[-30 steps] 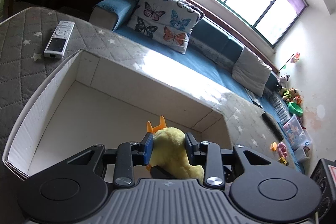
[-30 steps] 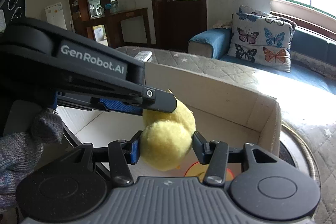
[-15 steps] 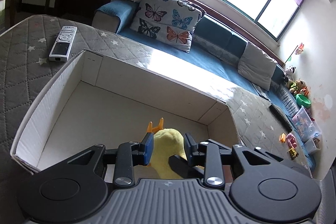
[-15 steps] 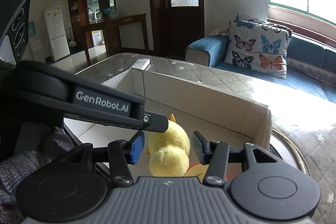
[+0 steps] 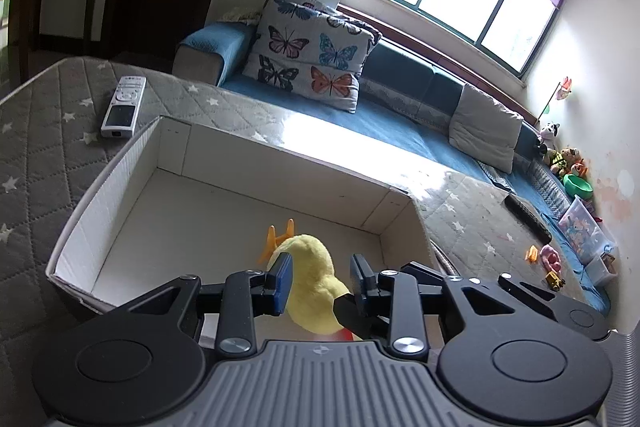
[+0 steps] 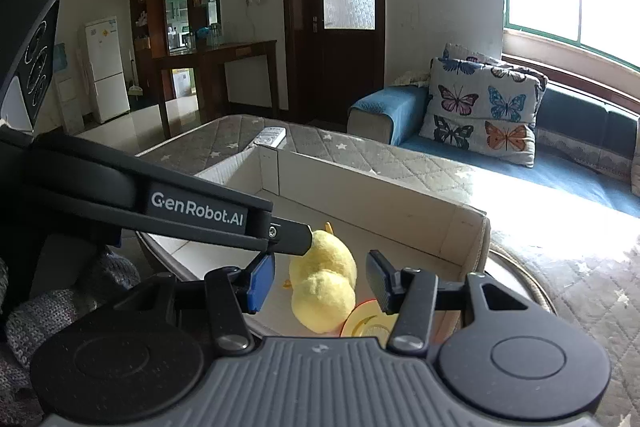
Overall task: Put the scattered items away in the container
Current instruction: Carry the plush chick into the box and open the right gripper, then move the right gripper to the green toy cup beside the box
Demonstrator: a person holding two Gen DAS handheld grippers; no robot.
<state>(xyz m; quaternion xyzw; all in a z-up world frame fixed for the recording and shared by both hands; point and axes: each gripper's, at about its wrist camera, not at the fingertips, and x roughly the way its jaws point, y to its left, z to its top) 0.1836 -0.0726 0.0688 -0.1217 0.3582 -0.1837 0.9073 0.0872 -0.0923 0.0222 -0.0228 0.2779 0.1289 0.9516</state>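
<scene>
A yellow plush duck (image 5: 310,277) with orange feet lies on the floor of the white cardboard box (image 5: 120,175). It also shows in the right wrist view (image 6: 326,283), inside the box (image 6: 380,203). My left gripper (image 5: 320,285) is open, its jaws standing apart on either side of the duck. My right gripper (image 6: 320,281) is open above the duck, not touching it. The left gripper's arm (image 6: 160,195) crosses the right wrist view. A round yellow and orange item (image 6: 366,321) lies beside the duck, partly hidden.
A white remote (image 5: 123,105) lies on the grey quilted table (image 5: 36,147) beyond the box. A blue sofa with a butterfly cushion (image 5: 308,61) runs behind. A dark remote (image 5: 528,219) and small toys (image 5: 546,259) lie at the right.
Both grippers opened and let go of the duck, which now lies in the box. Both grippers have pulled back and up from it.
</scene>
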